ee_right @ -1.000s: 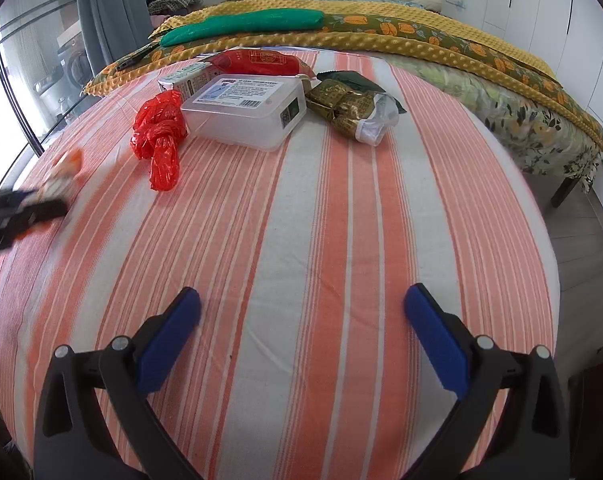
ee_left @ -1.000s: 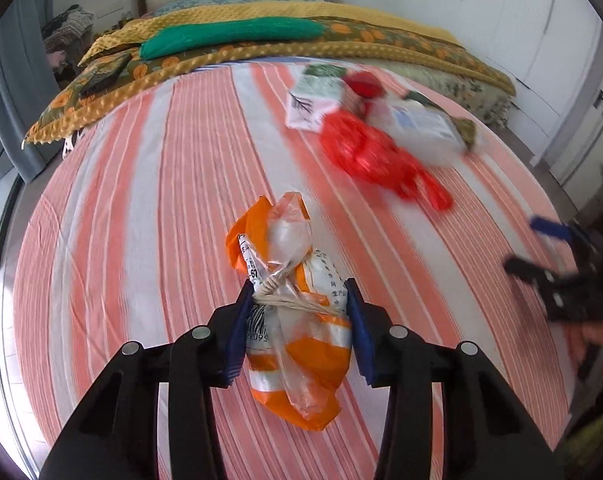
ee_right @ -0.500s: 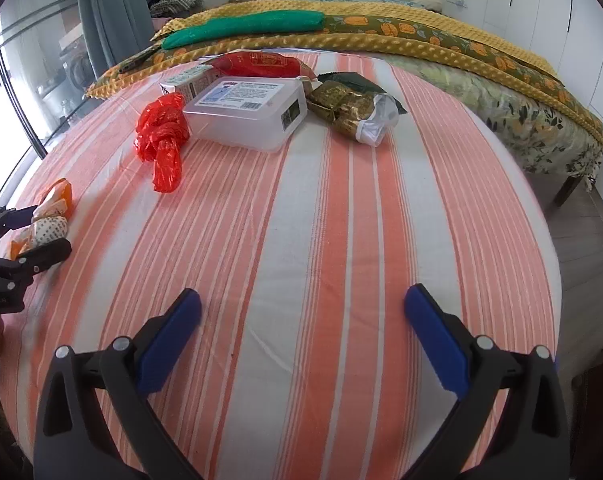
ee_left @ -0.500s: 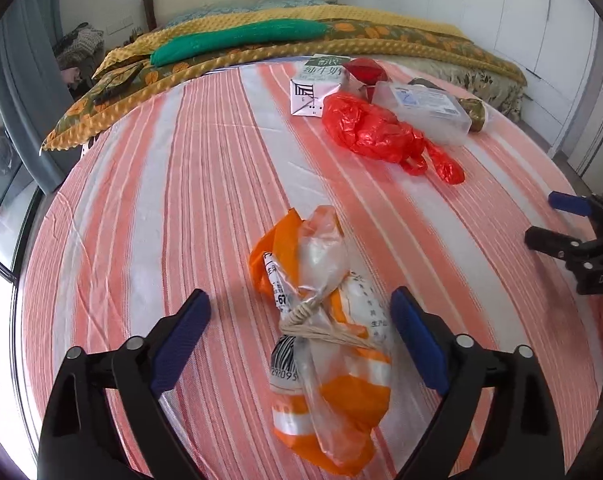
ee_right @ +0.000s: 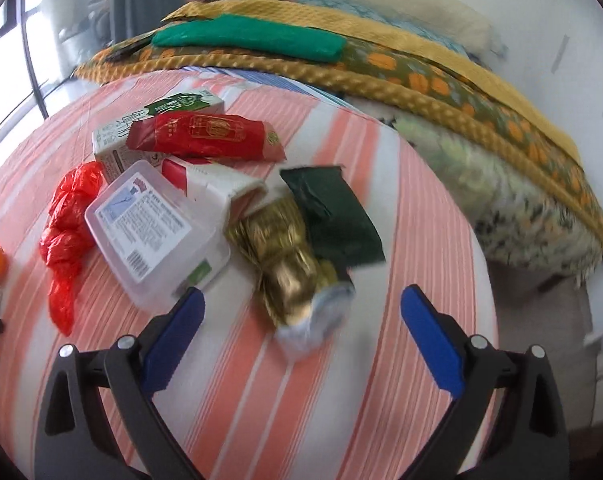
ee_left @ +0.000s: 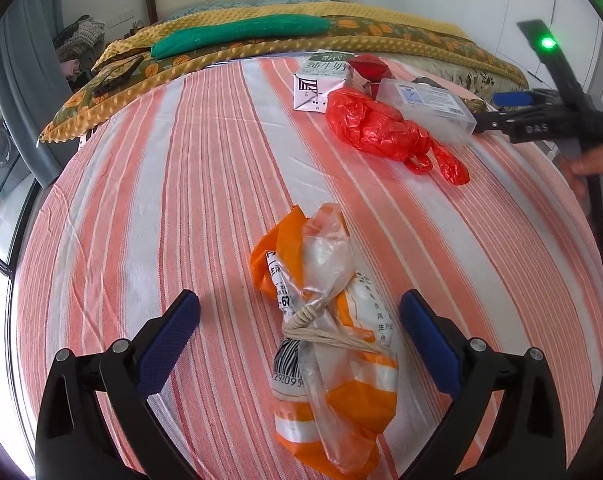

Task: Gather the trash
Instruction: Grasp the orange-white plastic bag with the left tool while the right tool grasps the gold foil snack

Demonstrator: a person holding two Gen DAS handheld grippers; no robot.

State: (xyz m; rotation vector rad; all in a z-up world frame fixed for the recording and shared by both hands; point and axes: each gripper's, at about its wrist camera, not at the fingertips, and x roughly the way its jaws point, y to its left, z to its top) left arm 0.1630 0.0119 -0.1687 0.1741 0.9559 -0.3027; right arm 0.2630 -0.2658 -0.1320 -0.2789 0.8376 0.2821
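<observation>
An orange and white plastic bag (ee_left: 333, 344), tied with string, lies on the striped tablecloth (ee_left: 173, 200). My left gripper (ee_left: 299, 300) straddles it with its jaws opening, and the pads stand clear of the bag on both sides. At the far side sits a pile of trash: a red plastic bag (ee_right: 67, 232), a clear lidded box (ee_right: 153, 232), a milk carton (ee_right: 141, 128), a red wrapper (ee_right: 205, 136), a crumpled gold wrapper (ee_right: 285, 256) and a dark green pouch (ee_right: 333, 216). My right gripper (ee_right: 301, 292) is open just short of the gold wrapper, holding nothing.
Behind the table lies a bed with a yellow quilt (ee_left: 341, 40) and a green pillow (ee_left: 241, 34). A grey curtain (ee_left: 17, 80) and a window are on the left. The table's edge drops to the floor at the right (ee_right: 541, 280).
My left jaws have spread off the orange bag, which now rests on the cloth. The right gripper has swung forward to the trash pile and rolled a little.
</observation>
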